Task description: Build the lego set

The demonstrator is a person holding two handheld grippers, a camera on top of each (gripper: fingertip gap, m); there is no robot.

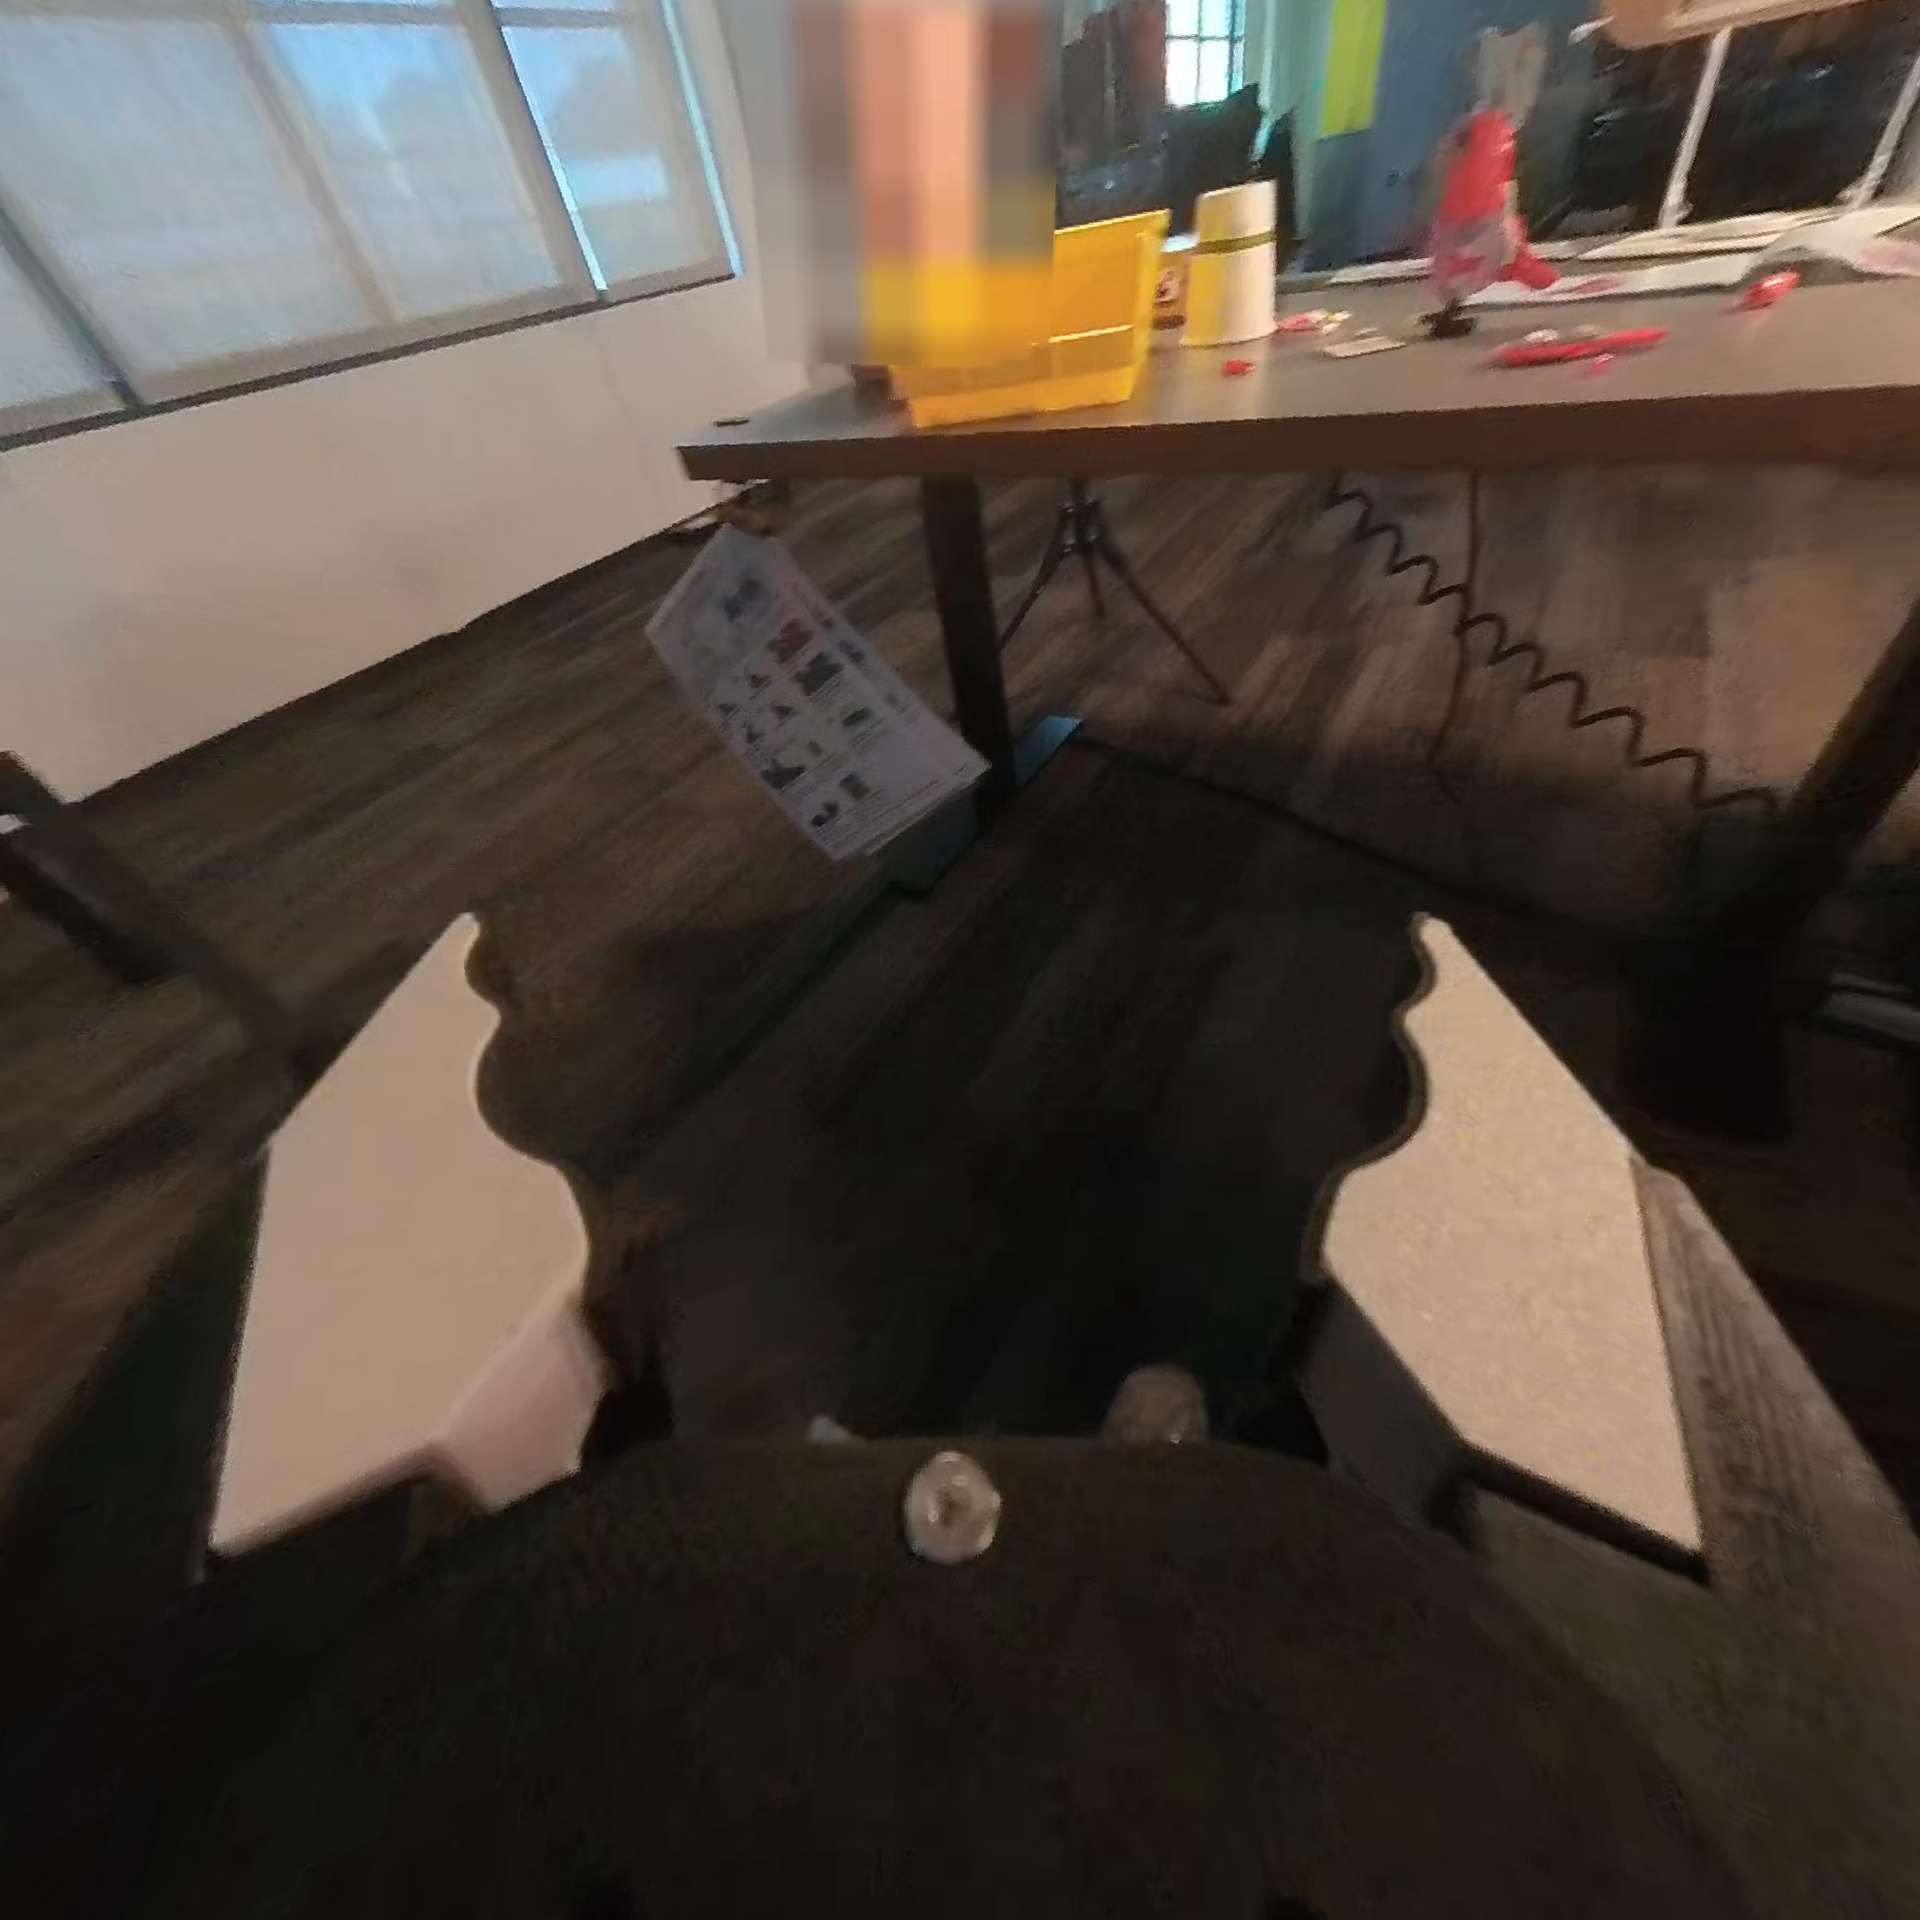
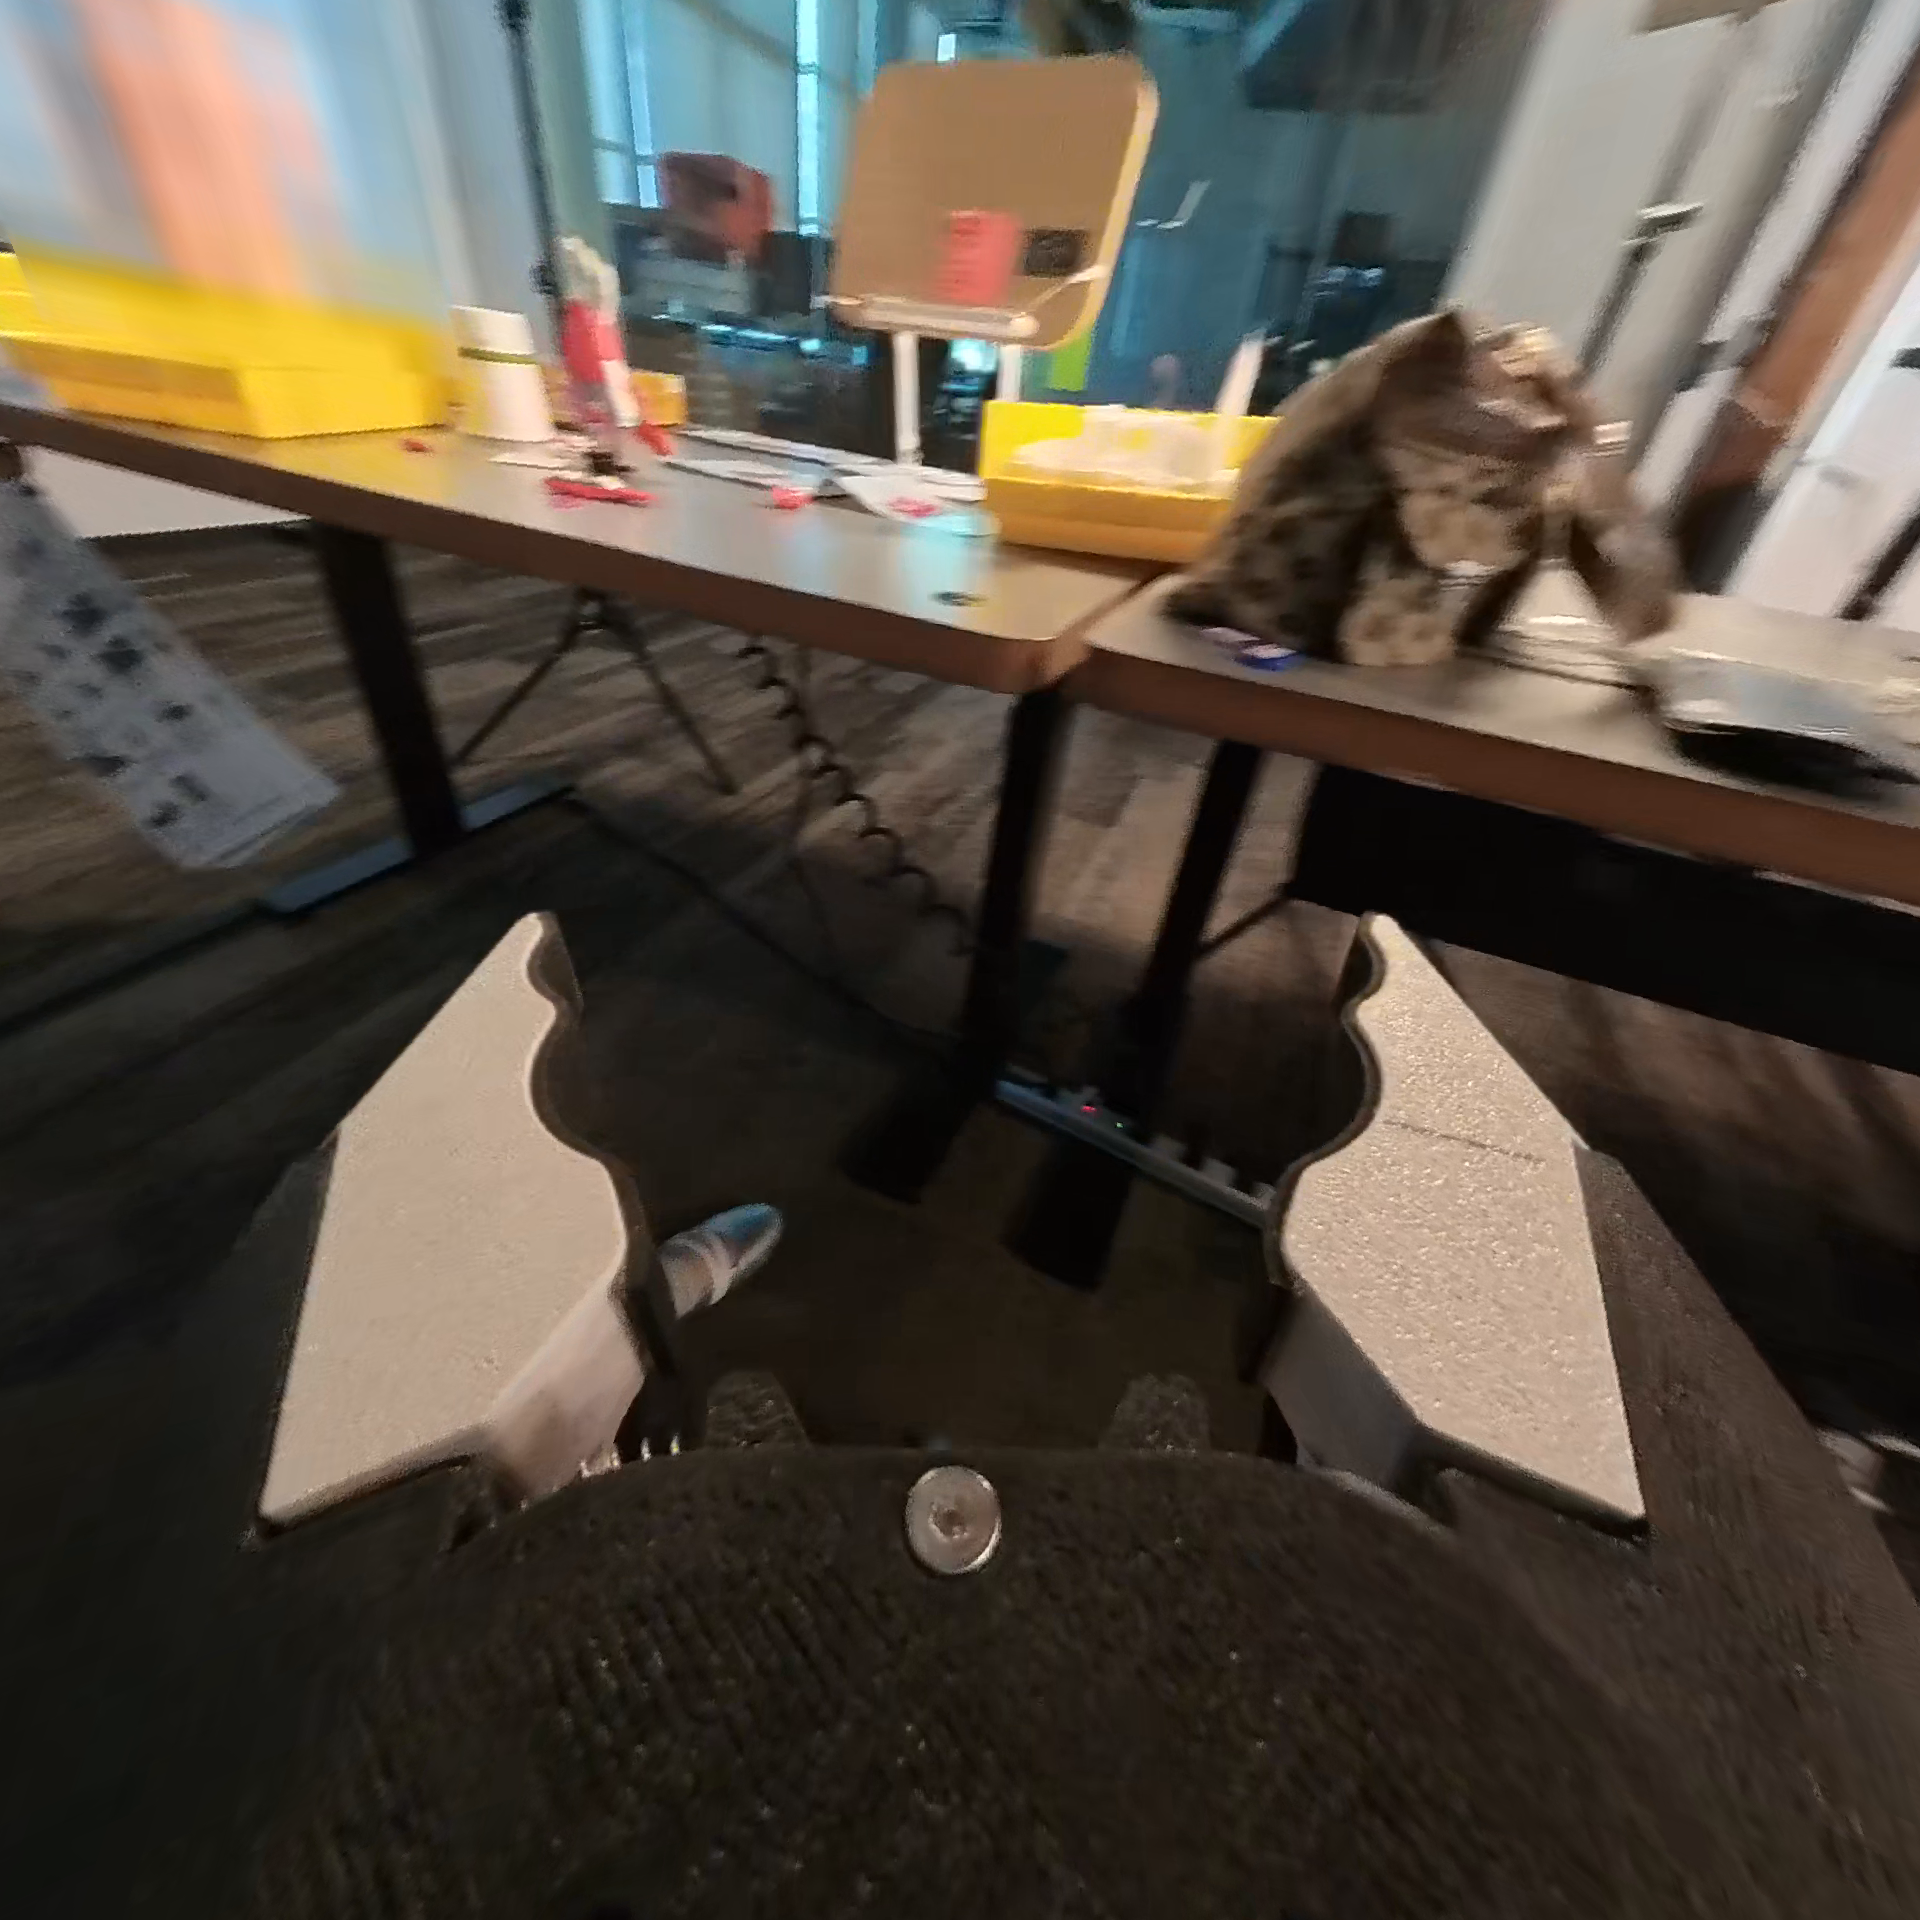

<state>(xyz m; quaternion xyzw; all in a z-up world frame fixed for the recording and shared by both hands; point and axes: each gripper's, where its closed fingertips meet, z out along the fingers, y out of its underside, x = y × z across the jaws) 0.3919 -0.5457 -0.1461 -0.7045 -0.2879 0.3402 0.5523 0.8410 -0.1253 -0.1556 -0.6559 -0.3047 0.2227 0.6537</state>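
My left gripper (image 1: 951, 935) is open wide and holds nothing; it hangs in the air above the dark wood floor (image 1: 416, 810), in front of a brown table (image 1: 1351, 410). A printed white sheet (image 1: 810, 696) hangs by the table leg (image 1: 971, 613) ahead of it. My right gripper (image 2: 956, 935) is also open and holds nothing; it points under the same table (image 2: 727, 540) towards two black legs (image 2: 1013, 831) and a power strip (image 2: 1132, 1138) on the floor. The view is blurred by motion.
On the table stand yellow bins (image 1: 1049, 322), a white roll (image 1: 1231, 265), a red toy figure (image 1: 1475, 208) and scattered red pieces (image 1: 1579, 348). A second table (image 2: 1507, 717) at right carries a patterned bag (image 2: 1423, 488). A coiled black cable (image 2: 831, 769) hangs below. A shoe tip (image 2: 727, 1242) shows between my right fingers.
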